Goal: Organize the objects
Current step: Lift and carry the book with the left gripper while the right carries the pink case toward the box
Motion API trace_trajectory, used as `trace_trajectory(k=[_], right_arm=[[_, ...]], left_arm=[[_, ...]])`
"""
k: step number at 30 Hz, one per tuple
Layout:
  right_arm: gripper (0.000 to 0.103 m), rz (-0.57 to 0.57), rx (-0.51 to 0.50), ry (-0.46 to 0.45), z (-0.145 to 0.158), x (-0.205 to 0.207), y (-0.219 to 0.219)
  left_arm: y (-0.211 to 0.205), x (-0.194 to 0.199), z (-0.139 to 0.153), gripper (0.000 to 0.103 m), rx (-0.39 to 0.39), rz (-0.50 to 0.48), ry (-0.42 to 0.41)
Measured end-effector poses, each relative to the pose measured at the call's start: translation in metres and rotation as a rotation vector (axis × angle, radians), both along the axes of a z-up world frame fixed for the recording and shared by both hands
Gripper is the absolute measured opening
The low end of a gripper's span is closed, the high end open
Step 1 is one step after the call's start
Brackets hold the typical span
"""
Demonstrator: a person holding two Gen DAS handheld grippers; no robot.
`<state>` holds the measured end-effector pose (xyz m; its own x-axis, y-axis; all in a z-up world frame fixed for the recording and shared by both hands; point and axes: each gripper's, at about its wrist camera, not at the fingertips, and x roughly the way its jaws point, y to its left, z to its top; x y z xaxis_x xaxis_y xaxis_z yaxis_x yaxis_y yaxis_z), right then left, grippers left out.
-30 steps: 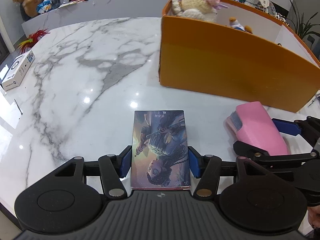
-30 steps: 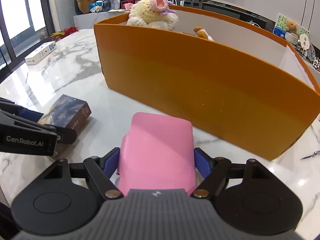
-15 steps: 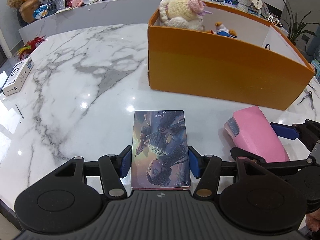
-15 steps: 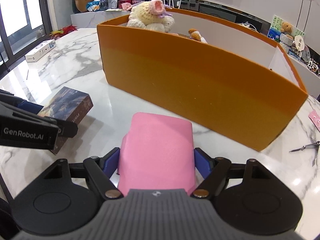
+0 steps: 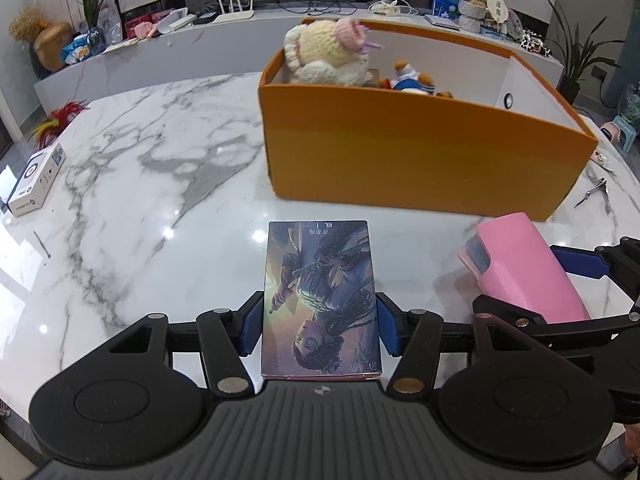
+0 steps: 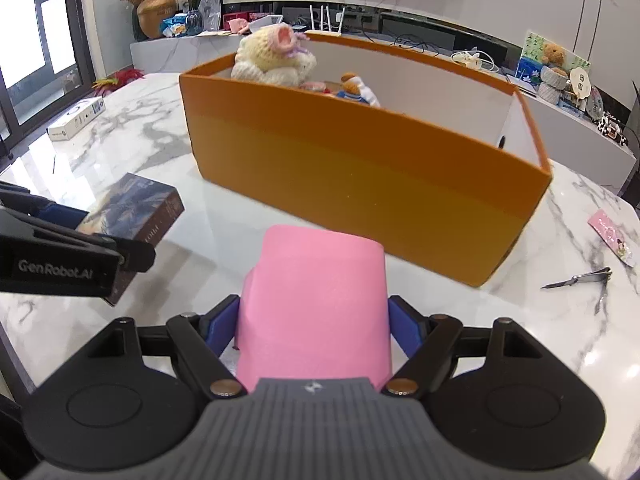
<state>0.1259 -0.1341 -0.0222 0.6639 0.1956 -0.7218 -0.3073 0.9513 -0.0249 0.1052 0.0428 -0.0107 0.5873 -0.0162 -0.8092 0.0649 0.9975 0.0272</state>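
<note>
Both clamped — left claw on book, right claw on pink case

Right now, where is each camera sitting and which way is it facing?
Left wrist: sits on the left gripper, looking forward along its fingers over the book it grips toward the orange box; the right gripper shows at right.
Right wrist: sits on the right gripper, looking over the pink case it grips toward the same box; the left gripper shows at left.
Shared: book, pink case, orange box, knitted toy, white carton, marble table.
</note>
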Motion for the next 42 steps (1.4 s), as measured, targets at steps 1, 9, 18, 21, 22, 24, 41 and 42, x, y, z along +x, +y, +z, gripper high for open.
trace_trajectory(k=[1,9,18,21,22,24,41,42], right_arm=[[0.079,0.000,0.000,-0.002,0.002,-0.001,-0.001],[0.079,-0.018,0.003,-0.029,0.020,-0.014,-0.004],[0.079,-0.054,0.025,-0.062,0.034,-0.029,-0.014],[0.079,-0.061,0.034,-0.073,0.039,-0.032,-0.017],[0.079,-0.062,0.035,-0.077,0.040,-0.033,-0.018],[0.079,-0.065,0.037,-0.082,0.042,-0.034,-0.019],[0.079,-0.075,0.065,-0.143,0.064,-0.037,-0.031],[0.079,-0.081,0.073,-0.147,0.066,-0.037,-0.034]], left_arm=[[-0.002,-0.001,0.001,0.066,0.001,-0.002,-0.005],[-0.013,-0.009,0.009,0.066,0.000,-0.014,-0.031],[-0.020,-0.019,0.020,0.066,0.000,-0.021,-0.075],[-0.022,-0.021,0.024,0.066,0.002,-0.023,-0.091],[-0.022,-0.022,0.025,0.066,0.005,-0.023,-0.097],[-0.023,-0.023,0.028,0.066,0.013,-0.023,-0.110],[-0.033,-0.026,0.049,0.066,-0.008,-0.052,-0.206],[-0.035,-0.025,0.052,0.066,-0.005,-0.054,-0.214]])
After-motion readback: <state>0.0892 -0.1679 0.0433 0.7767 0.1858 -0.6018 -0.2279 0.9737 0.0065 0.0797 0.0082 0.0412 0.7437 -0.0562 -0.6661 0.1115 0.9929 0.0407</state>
